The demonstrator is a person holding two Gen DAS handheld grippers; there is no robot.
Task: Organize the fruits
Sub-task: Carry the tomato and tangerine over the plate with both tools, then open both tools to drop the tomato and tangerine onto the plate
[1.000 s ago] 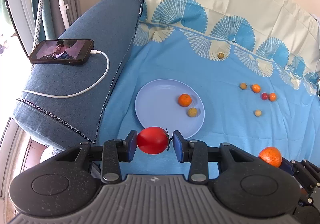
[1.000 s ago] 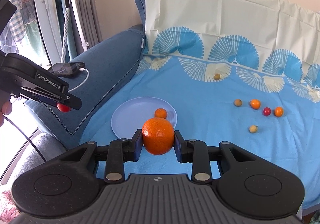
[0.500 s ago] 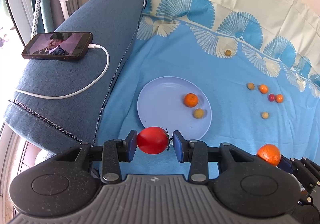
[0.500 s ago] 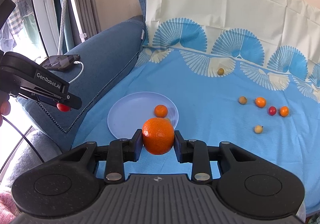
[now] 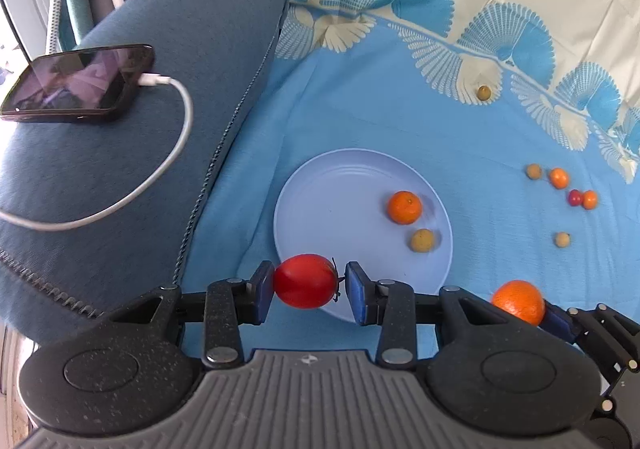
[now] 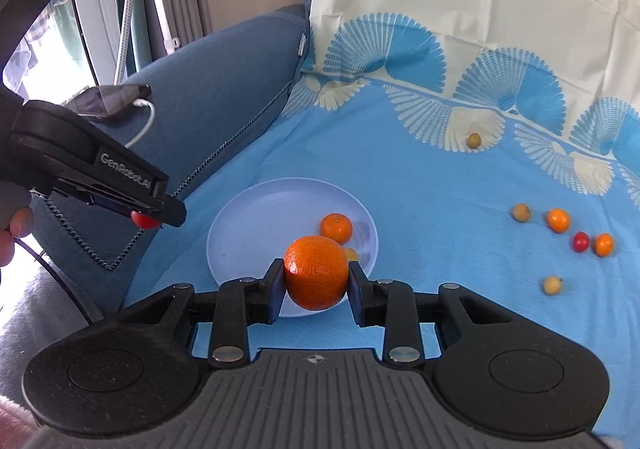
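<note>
My left gripper (image 5: pixel 308 283) is shut on a red tomato (image 5: pixel 305 281), held above the near left rim of a pale blue plate (image 5: pixel 332 205). My right gripper (image 6: pixel 316 281) is shut on a large orange (image 6: pixel 316 273), held above the plate's (image 6: pixel 248 233) near edge. The plate holds a small orange (image 5: pixel 404 207) and a small yellow fruit (image 5: pixel 423 240). Several small orange, red and yellow fruits (image 5: pixel 558 177) lie loose on the blue sheet to the right. One olive fruit (image 5: pixel 484 92) lies farther back.
A blue sofa armrest (image 5: pixel 140 129) on the left carries a phone (image 5: pixel 76 83) with a white charging cable (image 5: pixel 176 153). The patterned blue and cream sheet (image 6: pixel 440 177) covers the seat and backrest. The left gripper's body (image 6: pixel 92 169) shows at the left of the right wrist view.
Both grippers have moved forward and closer to the plate, each still holding its fruit. The plate and loose fruits appear larger and nearer.
</note>
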